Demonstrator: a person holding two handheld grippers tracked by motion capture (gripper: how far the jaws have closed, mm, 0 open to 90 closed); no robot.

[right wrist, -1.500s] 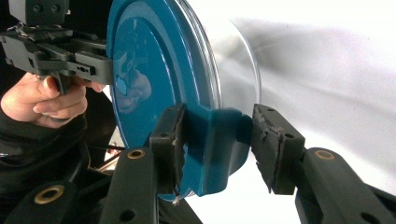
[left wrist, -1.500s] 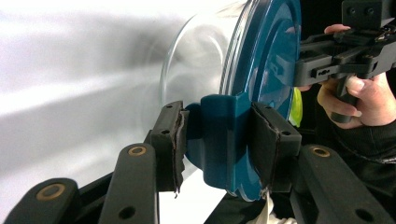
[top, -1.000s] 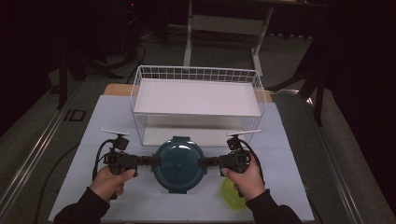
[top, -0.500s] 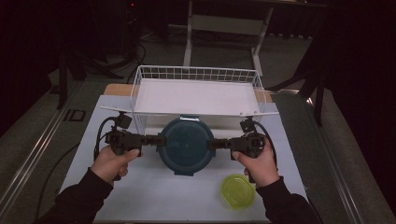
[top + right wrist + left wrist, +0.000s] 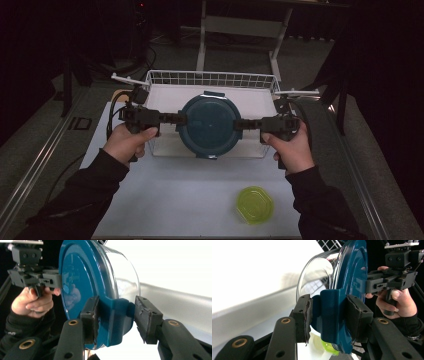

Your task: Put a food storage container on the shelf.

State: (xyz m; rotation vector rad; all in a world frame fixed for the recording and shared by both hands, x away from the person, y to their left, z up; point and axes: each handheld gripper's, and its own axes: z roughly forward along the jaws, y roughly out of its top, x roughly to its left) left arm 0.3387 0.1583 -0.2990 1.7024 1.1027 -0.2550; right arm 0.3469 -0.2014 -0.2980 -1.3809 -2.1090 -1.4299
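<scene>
L tongs [image 5: 176, 119] & R tongs [image 5: 241, 124] both clamp side tabs of teal-lidded container [image 5: 210, 126]. It's held above wire basket [image 5: 210, 79]. Green lid [image 5: 255, 204] lies on desk near basket.

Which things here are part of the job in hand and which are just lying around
In the job:
round container with blue lid, carried over the basket
left gripper, clamped on a lid tab
right gripper, clamped on the opposite tab
white wire basket, probably where it goes

Lying about:
yellow-green lid, near the table's front edge
white table
</scene>
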